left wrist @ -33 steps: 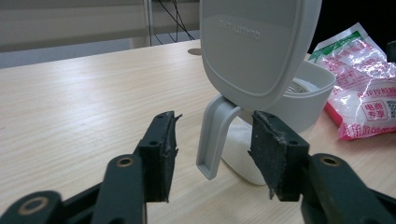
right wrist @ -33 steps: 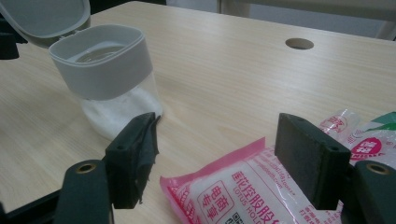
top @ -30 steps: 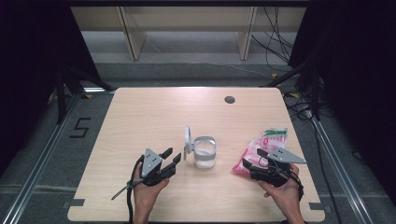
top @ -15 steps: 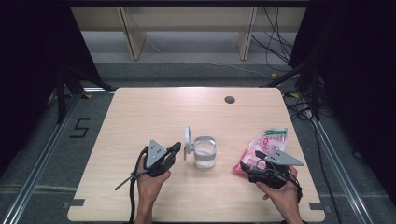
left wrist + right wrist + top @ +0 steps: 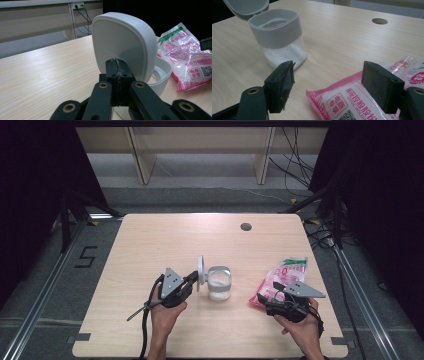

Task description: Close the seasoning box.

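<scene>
A clear jar (image 5: 219, 282) with a grey collar holds white powder and stands mid-table. Its white hinged lid (image 5: 200, 271) stands upright on the jar's left side. My left gripper (image 5: 194, 279) is shut, jaws pressed together with nothing between them. In the left gripper view its tip (image 5: 117, 68) sits right at the lid's (image 5: 120, 42) outer face, low down. A pink and clear bag (image 5: 282, 277) of white grains lies to the right. My right gripper (image 5: 261, 296) is open at the bag's near end. In the right gripper view its jaws (image 5: 328, 82) straddle the bag's corner (image 5: 342, 100) without pressing it.
A round cable hole (image 5: 245, 226) sits in the wooden table (image 5: 150, 240) at the back right. The table's front edge lies just behind both hands. Shelving legs and cables stand on the floor beyond the far edge.
My left gripper has moved right and slightly up towards the lid, and its jaws have closed. The right gripper, jar and bag have stayed put.
</scene>
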Demonstrator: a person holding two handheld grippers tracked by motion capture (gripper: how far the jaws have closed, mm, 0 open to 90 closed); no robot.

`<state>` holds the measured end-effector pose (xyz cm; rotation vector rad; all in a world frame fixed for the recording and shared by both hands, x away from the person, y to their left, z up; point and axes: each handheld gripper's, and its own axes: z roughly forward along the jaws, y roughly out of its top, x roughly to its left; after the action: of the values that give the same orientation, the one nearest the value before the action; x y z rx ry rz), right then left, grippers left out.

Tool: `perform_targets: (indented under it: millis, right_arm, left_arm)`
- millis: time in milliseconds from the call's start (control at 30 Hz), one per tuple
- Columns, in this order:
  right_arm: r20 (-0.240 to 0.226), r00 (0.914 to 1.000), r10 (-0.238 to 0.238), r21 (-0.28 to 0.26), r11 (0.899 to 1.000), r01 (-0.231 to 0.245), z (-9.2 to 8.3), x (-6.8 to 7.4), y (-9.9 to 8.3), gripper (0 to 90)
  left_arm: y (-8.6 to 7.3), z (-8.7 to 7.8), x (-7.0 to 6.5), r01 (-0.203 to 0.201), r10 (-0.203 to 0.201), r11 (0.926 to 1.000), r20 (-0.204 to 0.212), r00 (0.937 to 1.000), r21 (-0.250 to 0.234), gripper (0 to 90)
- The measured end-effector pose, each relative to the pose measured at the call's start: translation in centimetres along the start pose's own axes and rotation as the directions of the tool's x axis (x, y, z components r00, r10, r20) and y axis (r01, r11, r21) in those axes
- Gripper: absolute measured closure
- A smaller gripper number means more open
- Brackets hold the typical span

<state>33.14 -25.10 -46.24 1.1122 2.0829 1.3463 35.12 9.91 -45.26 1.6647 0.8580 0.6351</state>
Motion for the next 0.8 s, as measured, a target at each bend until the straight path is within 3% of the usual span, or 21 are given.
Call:
perform_targets:
  millis: [167, 467, 500, 667, 767, 800]
  right_arm:
    - [-0.001, 1.0, -0.003, 0.006, 1.0, 0.003, 0.0, 0.0, 0.0, 27.7]
    - [0.004, 1.0, 0.004, 0.0, 1.0, -0.004, 0.0, 0.0, 0.0, 27.9]
    - [-0.001, 1.0, 0.003, -0.002, 1.0, -0.003, 0.0, 0.0, 0.0, 27.8]
    - [0.015, 0.9996, -0.023, -0.001, 1.0, 0.024, 0.0, -0.1, 0.0, 28.1]
    - [0.0, 1.0, 0.008, -0.001, 1.0, -0.008, -0.1, 0.1, 0.0, 28.5]
    - [-0.001, 1.0, -0.004, 0.005, 1.0, 0.004, -0.1, 0.0, 0.1, 28.5]
  left_arm:
    - [0.1, 0.1, -0.1, -0.019, 0.019, 0.9998, 0.01, 0.9998, 0.001, 89.1]
    - [0.3, 0.4, -0.7, -0.004, 0.004, 1.0, 0.021, 0.9998, -0.005, 89.1]
    - [0.4, 0.4, -0.7, -0.021, 0.021, 0.9998, 0.019, 0.9996, 0.002, 89.1]
    - [0.5, 0.7, -1.1, -0.028, 0.028, 0.9996, 0.036, 0.999, -0.005, 89.0]
    - [0.5, 0.8, -1.5, -0.021, 0.021, 0.9998, 0.036, 0.9992, 0.003, 89.0]
    - [0.6, 0.9, -1.5, -0.036, 0.036, 0.9994, 0.036, 0.9987, 0.002, 89.0]
